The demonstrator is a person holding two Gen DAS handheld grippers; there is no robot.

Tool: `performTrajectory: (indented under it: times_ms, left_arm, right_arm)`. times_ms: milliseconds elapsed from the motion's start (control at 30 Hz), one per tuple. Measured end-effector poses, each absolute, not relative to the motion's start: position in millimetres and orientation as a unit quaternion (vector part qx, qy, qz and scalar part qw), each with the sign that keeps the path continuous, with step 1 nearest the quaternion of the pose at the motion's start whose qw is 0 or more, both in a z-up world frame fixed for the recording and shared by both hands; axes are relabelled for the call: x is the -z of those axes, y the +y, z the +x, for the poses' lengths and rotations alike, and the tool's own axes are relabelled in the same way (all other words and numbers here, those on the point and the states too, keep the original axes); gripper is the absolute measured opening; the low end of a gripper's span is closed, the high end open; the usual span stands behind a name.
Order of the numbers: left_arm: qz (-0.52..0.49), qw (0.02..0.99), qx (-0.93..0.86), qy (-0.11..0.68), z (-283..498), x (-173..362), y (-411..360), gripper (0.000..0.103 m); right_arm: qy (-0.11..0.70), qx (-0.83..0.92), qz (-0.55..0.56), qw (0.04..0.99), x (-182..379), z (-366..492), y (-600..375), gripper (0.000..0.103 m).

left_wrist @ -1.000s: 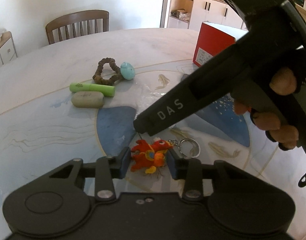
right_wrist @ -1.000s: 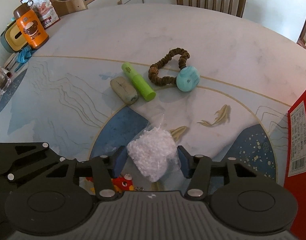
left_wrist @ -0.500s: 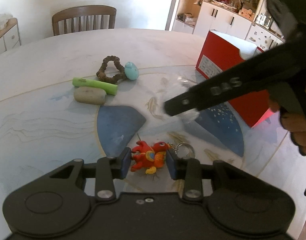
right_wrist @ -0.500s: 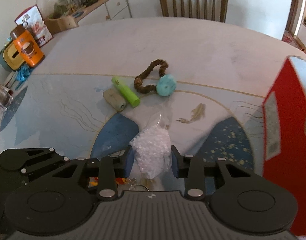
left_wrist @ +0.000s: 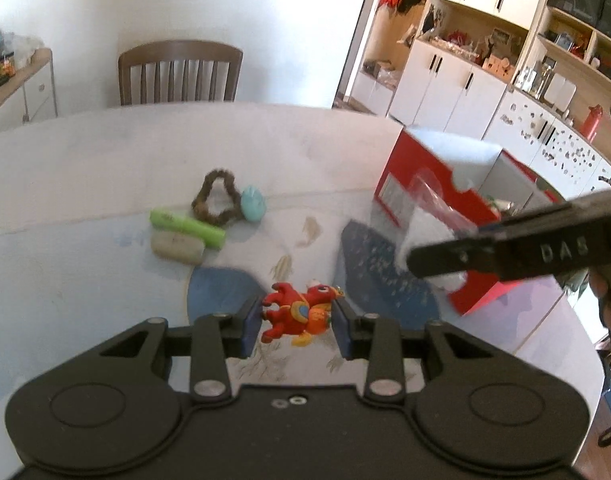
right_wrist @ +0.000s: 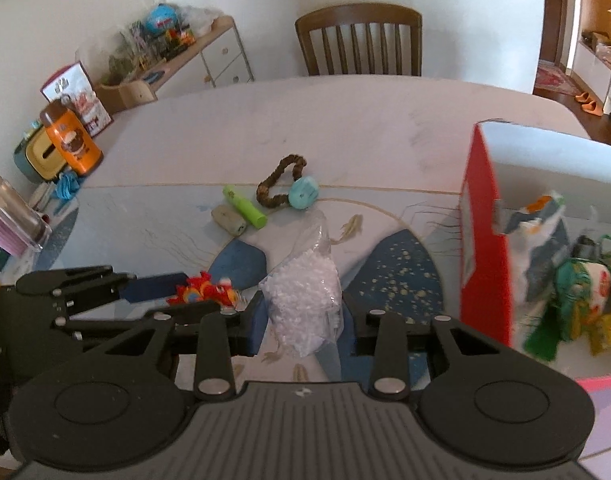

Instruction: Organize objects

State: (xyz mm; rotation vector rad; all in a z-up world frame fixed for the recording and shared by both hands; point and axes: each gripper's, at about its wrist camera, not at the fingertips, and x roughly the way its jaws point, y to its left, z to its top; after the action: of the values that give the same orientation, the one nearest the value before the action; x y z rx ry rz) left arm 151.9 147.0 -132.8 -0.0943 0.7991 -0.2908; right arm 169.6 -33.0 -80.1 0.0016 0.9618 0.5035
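Carrying: both grippers hold 1 item each, lifted off the table (left_wrist: 85,168), so the step in hand looks like the transfer toward the red box (right_wrist: 485,240).
Right gripper (right_wrist: 301,320): clamped on a clear bag of white pellets (right_wrist: 305,300), which hangs between the 2 fingers with its knotted top pointing away.
Left gripper (left_wrist: 297,320): clenched on a red and orange plush keychain (left_wrist: 297,312); the toy fills the gap between the blue pads.
Red box: open-topped, at the right of the table; the right wrist view shows it already holding several packets and toys.
Bag position: near the box's left wall but, judging by the left wrist view, not yet over the opening.
Keychain position: near side of the table, well apart from the box.
Left on table: a green tube (right_wrist: 244,207), a pale eraser-like block (right_wrist: 229,220), a brown braided ring (right_wrist: 279,186) and a teal disc (right_wrist: 303,194), grouped far left of the box.
Next move, as I judge it: bring the bag over the rim, above a free spot inside, then open the fingers; the keychain would follow.
Risk: the limp bag could catch on the rim.
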Motion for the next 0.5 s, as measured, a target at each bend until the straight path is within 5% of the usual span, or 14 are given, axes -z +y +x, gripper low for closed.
performTrajectory:
  times_ms: [500]
  left_arm:
    - [-0.064,0.916,0.165,0.360,167,66,106,0.036]
  right_arm:
    - [0.424,-0.220,0.032,0.878,38,147,-119,0.036]
